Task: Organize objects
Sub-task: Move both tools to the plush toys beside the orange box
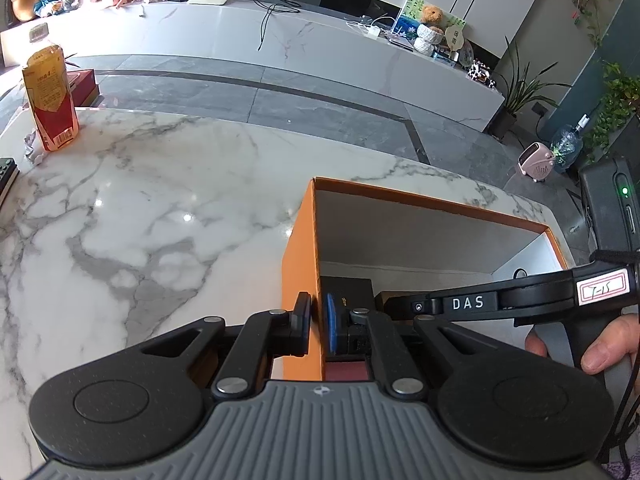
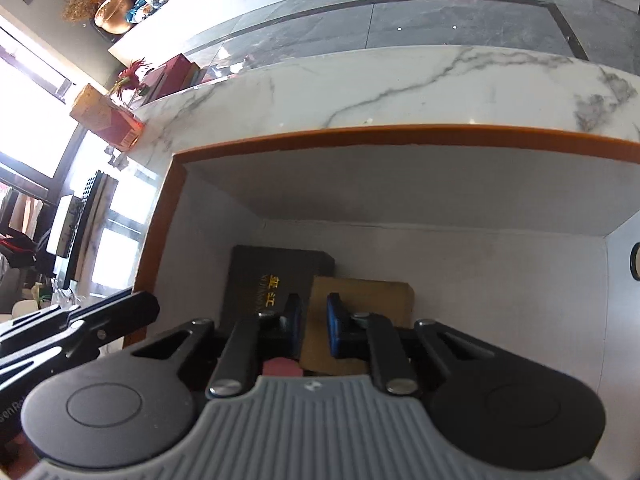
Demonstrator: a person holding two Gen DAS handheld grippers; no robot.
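An orange box (image 1: 300, 248) with a white inside stands on the marble table (image 1: 140, 200). My left gripper (image 1: 318, 330) is shut on its left wall, one finger outside and one inside. My right gripper (image 2: 314, 326) reaches down inside the box (image 2: 360, 138), its jaws a small gap apart over a tan packet (image 2: 384, 300) with nothing between them. A black box with gold lettering (image 2: 272, 276) lies on the box floor beside the packet, and a pink object (image 2: 280, 368) shows under the gripper. The right gripper's body (image 1: 520, 300) shows in the left wrist view.
A yellow and red drink bottle (image 1: 50, 92) stands at the table's far left, with a remote control (image 1: 6, 176) at the left edge. Beyond the table are a grey floor and a long white cabinet (image 1: 280, 36).
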